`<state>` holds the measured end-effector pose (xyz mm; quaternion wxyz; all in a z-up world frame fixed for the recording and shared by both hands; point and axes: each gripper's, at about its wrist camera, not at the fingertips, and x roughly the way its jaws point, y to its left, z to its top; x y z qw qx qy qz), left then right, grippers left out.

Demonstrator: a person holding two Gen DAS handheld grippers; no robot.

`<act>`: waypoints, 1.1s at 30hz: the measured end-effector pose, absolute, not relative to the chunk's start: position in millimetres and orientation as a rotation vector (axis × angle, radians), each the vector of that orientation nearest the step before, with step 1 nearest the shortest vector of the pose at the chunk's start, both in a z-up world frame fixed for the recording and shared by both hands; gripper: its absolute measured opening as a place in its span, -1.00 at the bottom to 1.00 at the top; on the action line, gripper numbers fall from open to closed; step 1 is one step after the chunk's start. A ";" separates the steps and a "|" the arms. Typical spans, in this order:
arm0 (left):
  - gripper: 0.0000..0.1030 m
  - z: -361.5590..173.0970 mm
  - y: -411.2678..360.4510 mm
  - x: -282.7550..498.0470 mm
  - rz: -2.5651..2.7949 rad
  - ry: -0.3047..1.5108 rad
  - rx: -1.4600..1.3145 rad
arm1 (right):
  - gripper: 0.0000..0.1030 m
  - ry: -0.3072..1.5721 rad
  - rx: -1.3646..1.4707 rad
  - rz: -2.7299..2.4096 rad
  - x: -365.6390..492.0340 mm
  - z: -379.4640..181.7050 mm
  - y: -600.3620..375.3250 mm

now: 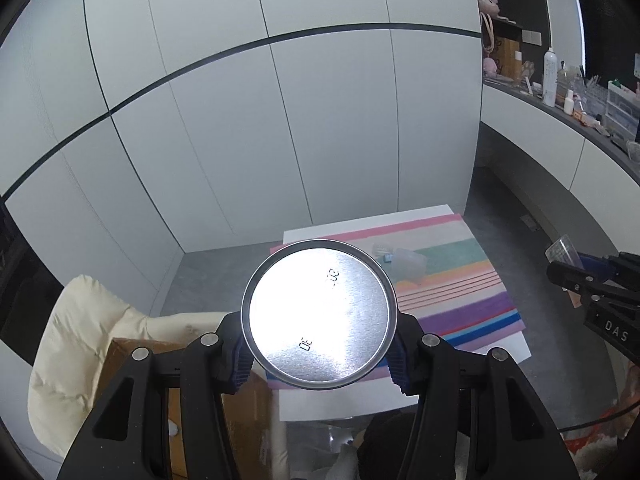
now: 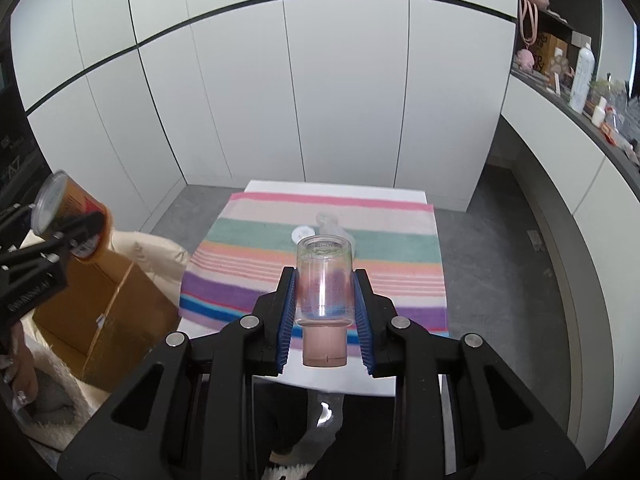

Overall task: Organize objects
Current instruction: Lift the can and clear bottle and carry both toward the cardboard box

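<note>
My left gripper (image 1: 319,328) is shut on an orange can (image 1: 319,314), whose shiny silver end faces the camera and hides much of the table. The right wrist view shows that can (image 2: 74,216) tilted at the far left, in the left gripper (image 2: 78,226). A clear bottle (image 2: 324,280) with a pink cap toward the camera sits between the blue pads (image 2: 286,320) of my right gripper (image 2: 325,276), which is shut on it. Both are held in the air, short of the striped cloth (image 2: 248,280) on a white table (image 2: 340,384).
Clear plastic containers (image 2: 330,224) and a white lid (image 2: 301,234) lie mid-cloth. A cardboard box (image 2: 100,312) and a cream cushion (image 1: 80,340) stand left of the table. White cabinet doors (image 1: 240,140) close the back; a cluttered counter (image 1: 550,76) runs along the right.
</note>
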<state>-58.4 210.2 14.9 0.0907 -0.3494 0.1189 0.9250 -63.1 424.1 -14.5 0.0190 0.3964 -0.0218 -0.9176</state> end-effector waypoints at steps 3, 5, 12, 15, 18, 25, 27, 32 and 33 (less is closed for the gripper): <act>0.07 12.9 202.2 -46.0 2.742 0.335 -1.059 | -0.45 -0.102 1.266 -2.841 -48.7 -22.5 428.2; 0.07 11.6 199.0 -39.1 2.758 0.358 -1.053 | -0.45 -0.129 1.290 -2.827 -40.8 -28.3 431.9; 0.07 6.5 183.4 -29.7 2.801 0.341 -1.051 | -0.45 -0.226 1.381 -2.809 -12.7 -46.2 444.5; 0.07 3.0 180.2 -32.1 2.818 0.351 -1.055 | -0.45 -0.201 1.406 -2.810 -7.7 -49.3 443.5; 0.07 -1.0 175.4 -35.4 2.809 0.322 -1.081 | -0.45 -0.194 1.411 -2.820 -7.6 -48.2 444.0; 0.07 -5.7 165.3 -39.9 2.800 0.303 -1.110 | -0.45 -0.192 1.430 -2.816 -11.5 -48.0 442.6; 0.07 -6.2 162.0 -41.4 2.800 0.293 -1.121 | -0.45 -0.178 1.432 -2.808 -12.8 -48.5 438.0; 0.07 -8.1 151.6 -42.6 2.806 0.278 -1.149 | -0.45 -0.141 1.430 -2.781 -17.1 -50.4 419.6; 0.07 -8.5 147.6 -42.2 2.810 0.271 -1.156 | -0.45 -0.132 1.430 -2.775 -17.7 -50.8 415.5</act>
